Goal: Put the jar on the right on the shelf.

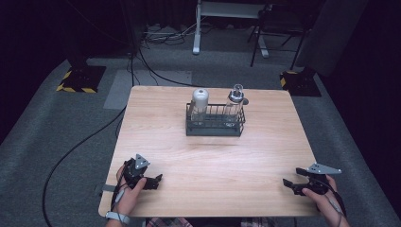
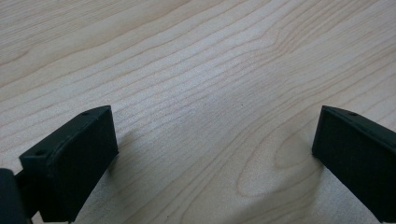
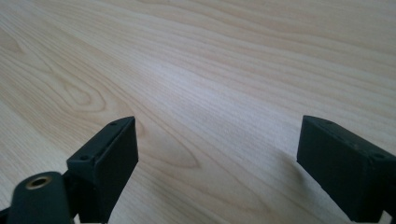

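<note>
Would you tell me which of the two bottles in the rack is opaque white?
The left bottle in the rack; the right bottle is clear.

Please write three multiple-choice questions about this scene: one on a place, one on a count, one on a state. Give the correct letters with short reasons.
1. Where does the wire basket stand on the table?
A. near edge
B. middle, toward the far edge
C. left corner

2. How many bottles stand in it?
A. one
B. two
C. four

3. How is the left gripper?
A. open
B. shut on a bottle
C. shut, empty

Answers: B, the high view shows it beyond the centre; B, white bottle and clear bottle; A, its jaws stand wide apart over bare wood.
</note>
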